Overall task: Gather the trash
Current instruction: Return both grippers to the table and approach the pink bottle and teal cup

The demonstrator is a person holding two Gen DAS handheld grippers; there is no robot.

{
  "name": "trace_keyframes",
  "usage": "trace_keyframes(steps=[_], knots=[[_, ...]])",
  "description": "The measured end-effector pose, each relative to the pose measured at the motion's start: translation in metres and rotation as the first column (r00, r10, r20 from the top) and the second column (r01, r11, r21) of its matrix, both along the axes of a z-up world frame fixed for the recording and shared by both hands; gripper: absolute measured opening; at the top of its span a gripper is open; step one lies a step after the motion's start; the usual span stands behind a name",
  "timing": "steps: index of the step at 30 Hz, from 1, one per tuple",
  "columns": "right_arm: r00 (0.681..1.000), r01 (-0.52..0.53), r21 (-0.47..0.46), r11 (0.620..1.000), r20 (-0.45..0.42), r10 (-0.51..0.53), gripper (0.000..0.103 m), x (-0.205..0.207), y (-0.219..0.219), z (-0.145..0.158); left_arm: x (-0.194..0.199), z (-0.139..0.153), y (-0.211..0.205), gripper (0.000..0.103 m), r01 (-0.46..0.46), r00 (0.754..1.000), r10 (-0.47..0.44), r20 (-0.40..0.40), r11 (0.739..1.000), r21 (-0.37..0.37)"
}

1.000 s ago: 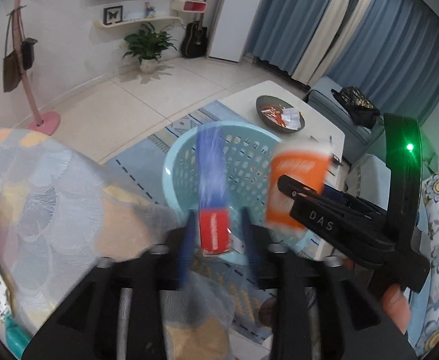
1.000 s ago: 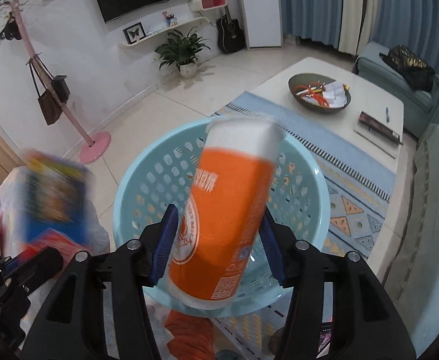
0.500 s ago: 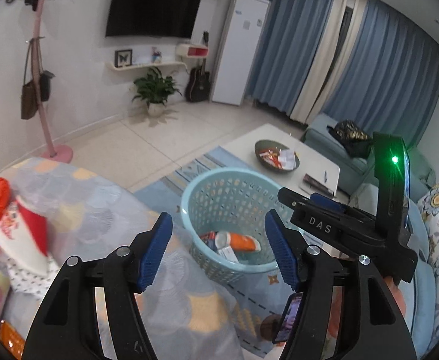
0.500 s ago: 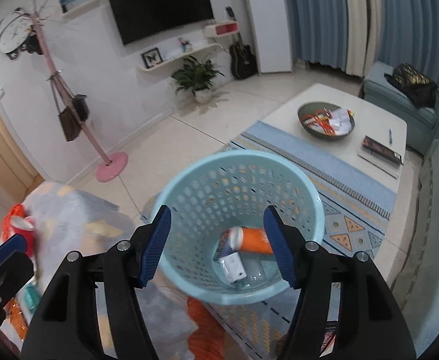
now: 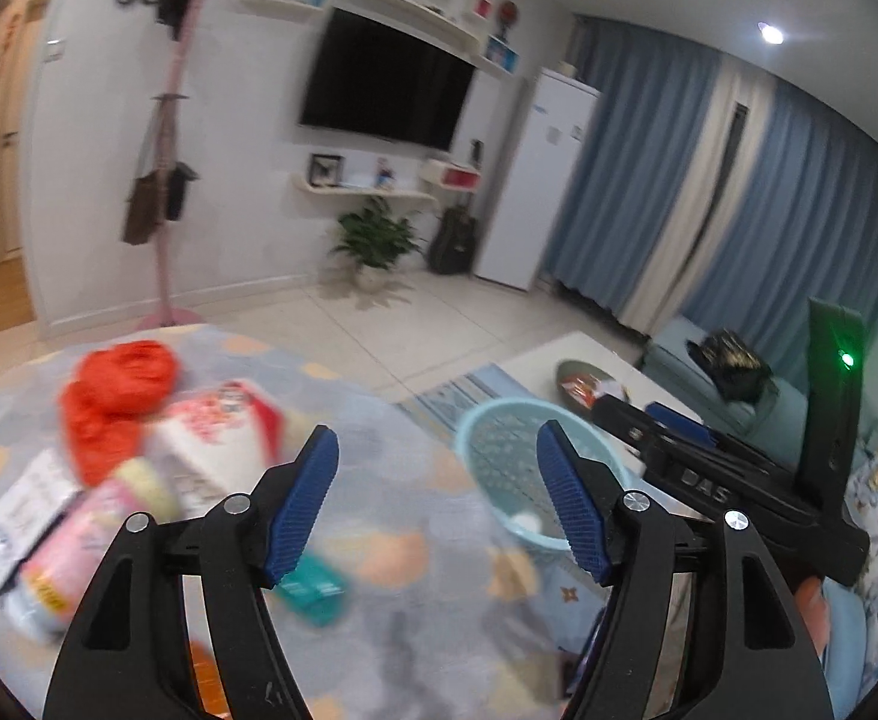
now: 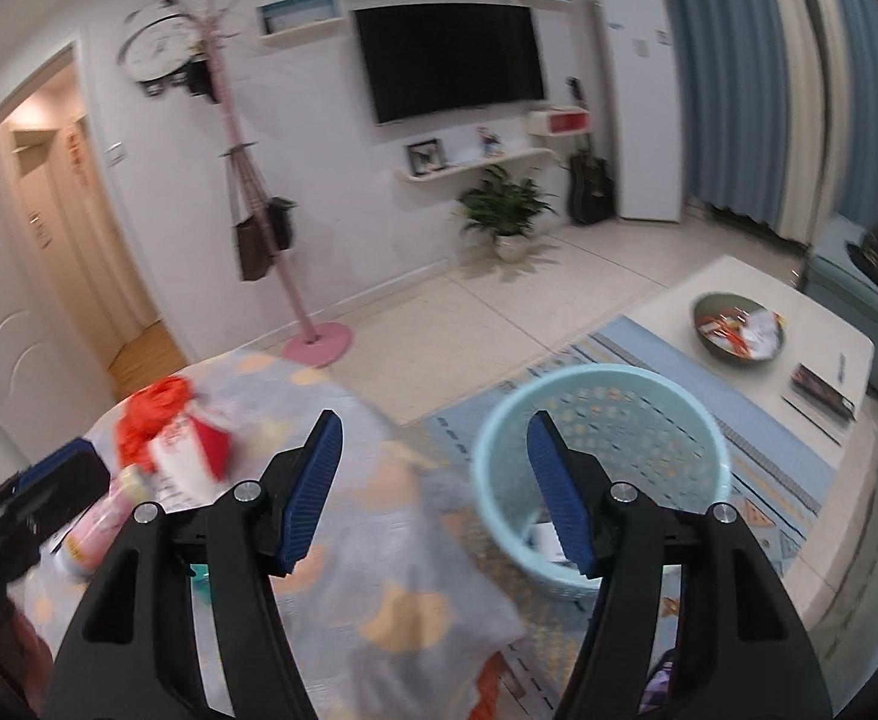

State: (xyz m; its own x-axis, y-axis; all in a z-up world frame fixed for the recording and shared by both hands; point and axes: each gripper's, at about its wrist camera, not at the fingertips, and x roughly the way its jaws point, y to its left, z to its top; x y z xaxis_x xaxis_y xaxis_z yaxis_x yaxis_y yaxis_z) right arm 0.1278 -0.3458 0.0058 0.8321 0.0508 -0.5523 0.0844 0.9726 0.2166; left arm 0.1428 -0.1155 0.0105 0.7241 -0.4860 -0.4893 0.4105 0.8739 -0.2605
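Both grippers have swung away from the pale blue perforated plastic basket (image 6: 601,474) since half a second ago, when it sat between their fingers; it now lies off at about 3 o'clock in the left wrist view and 2 o'clock in the right wrist view, with a few discarded pieces dimly visible at its bottom.

Left gripper (image 5: 439,504) is spread wide and holds nothing. Right gripper (image 6: 432,492) is likewise agape and empty. Each view catches the other tool at its edge.

What remains to collect is a blurred heap on the grey cloth with orange patches (image 5: 414,546): a crumpled red plastic bag (image 5: 117,396), a white-and-red carton (image 5: 210,444) touching it, a pink-labelled packet (image 5: 78,546) just beside that, and a small teal item (image 5: 312,588) just below the left claw's left fingertip. Motion blur hides finer detail.

From the left gripper the heap lies at 9 to 10 o'clock, near; from the right gripper it lies at 9 o'clock, farther off. The left hand looks the nearer one for the next pick. The carton's long axis appears to run from 7 to 1 o'clock in the left view, so the claw would likely need to close across that line.
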Motion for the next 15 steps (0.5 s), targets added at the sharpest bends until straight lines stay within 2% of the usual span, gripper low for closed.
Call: trace_keyframes(steps=[5, 10, 15], knots=[[0.993, -0.116, -0.047, 0.992, 0.019, 0.117, 0.061, -0.005, 0.052, -0.006, -0.01, 0.0, 0.067, 0.067, -0.141, 0.99, 0.141, 0.022, 0.99, 0.015], [0.975, -0.222, -0.083, 0.972, -0.014, 0.221, 0.06, -0.004, 0.098, -0.026, -0.009, -0.018, 0.126, 0.066, -0.235, 0.972, 0.235, -0.021, 0.972, 0.014], [0.956, -0.293, -0.1, 0.951, -0.045, 0.29, 0.06, 0.005, 0.132, -0.048, 0.005, -0.041, 0.158, 0.065, -0.258, 0.96, 0.267, -0.084, 0.96, 0.108]])
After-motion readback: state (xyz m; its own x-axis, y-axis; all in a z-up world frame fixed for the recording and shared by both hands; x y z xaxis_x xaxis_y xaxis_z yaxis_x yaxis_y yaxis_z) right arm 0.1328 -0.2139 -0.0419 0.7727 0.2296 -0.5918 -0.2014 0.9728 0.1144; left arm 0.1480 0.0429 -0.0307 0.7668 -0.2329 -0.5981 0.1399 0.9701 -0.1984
